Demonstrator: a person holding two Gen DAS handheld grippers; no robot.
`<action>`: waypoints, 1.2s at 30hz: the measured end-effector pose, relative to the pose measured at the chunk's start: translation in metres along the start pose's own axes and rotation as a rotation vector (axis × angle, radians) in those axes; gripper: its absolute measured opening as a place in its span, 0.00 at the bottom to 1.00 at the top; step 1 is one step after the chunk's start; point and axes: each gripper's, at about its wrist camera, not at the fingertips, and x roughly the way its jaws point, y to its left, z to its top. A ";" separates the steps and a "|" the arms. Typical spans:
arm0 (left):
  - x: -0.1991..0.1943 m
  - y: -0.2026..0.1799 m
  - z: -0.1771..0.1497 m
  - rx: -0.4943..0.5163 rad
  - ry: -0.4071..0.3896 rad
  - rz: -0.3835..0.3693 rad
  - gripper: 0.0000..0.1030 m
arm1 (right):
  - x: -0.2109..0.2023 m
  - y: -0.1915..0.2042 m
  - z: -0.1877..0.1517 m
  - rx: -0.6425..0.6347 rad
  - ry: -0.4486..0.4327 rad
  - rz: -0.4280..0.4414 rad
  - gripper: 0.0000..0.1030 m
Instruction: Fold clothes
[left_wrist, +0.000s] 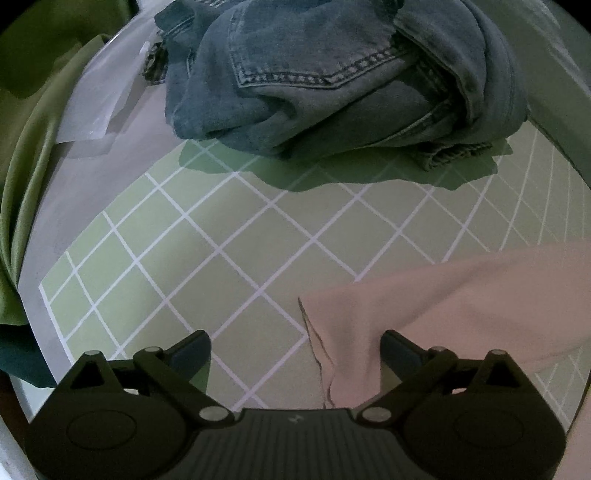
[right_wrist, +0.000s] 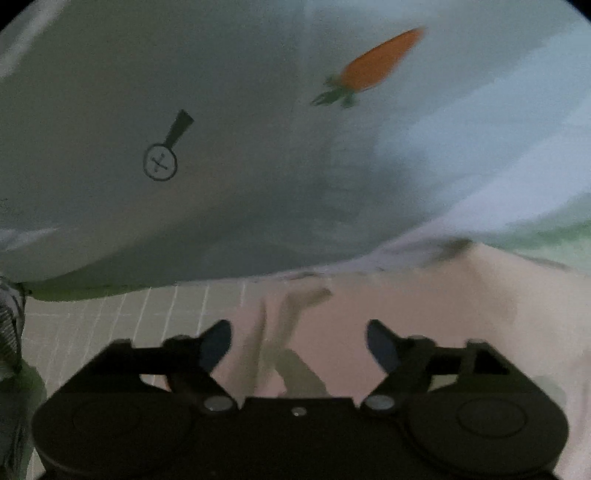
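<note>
A green mat (left_wrist: 229, 258) with a white grid covers the table. At the top of the left wrist view lies a bundle of jeans (left_wrist: 332, 74); whether it is folded or just heaped I cannot tell. A pink garment (left_wrist: 461, 306) reaches in from the lower right of that view, its edge between the fingers of the left gripper (left_wrist: 295, 349), which stand wide apart and hold nothing.

In the right wrist view the right gripper (right_wrist: 299, 341) is likewise spread above the pink cloth, below a pale garment (right_wrist: 258, 147) printed with a carrot (right_wrist: 380, 62).

To fold cleanly, each gripper should probably pinch one single edge.
</note>
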 end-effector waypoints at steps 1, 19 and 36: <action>0.000 0.000 -0.001 0.003 -0.005 -0.003 0.94 | -0.013 -0.006 -0.010 0.002 0.000 -0.006 0.83; -0.025 -0.056 -0.004 0.210 -0.117 -0.149 0.05 | -0.178 -0.131 -0.198 0.221 0.125 -0.262 0.82; -0.141 -0.241 -0.098 0.639 -0.187 -0.629 0.30 | -0.224 -0.181 -0.202 0.269 0.016 -0.242 0.82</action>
